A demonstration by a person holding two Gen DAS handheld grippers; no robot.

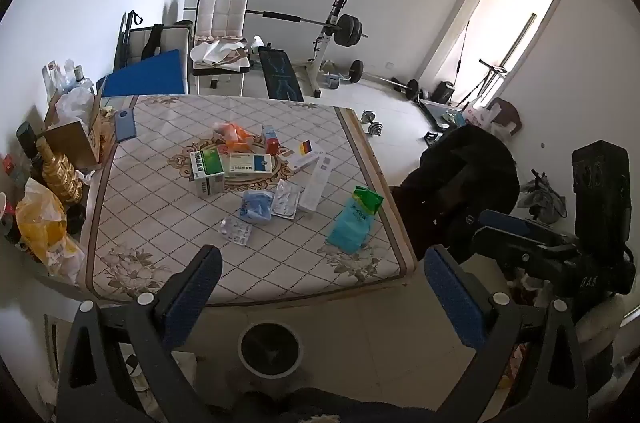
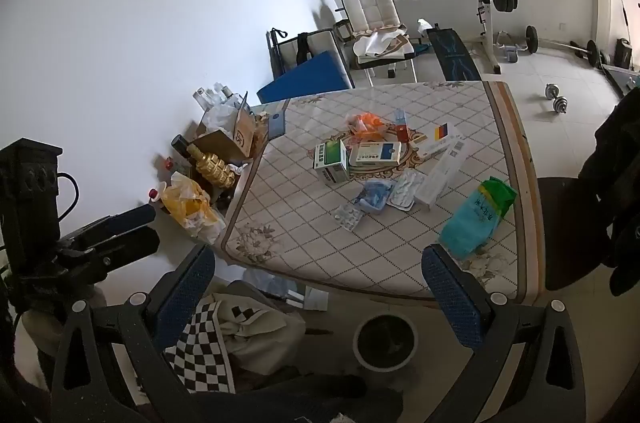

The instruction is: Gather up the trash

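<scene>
The table with its quilted, flower-printed top was the largest thing, and the trash lay scattered over its middle. Nearest the table's right edge lay a teal and green bag, flat on the cover. Toward the table's centre stood a green and white box, touching a flatter white and blue box beside it. Behind these, farther from the near edge of the table, sat an orange wrapper. A long white carton lay between the boxes and the bag, with a blue crumpled pack and a blister sheet closer to the table's near edge. Below that near edge, on the floor, stood a round bin. The left gripper and the right gripper both hung short of the table, claws spread wide, nothing between them
</scene>
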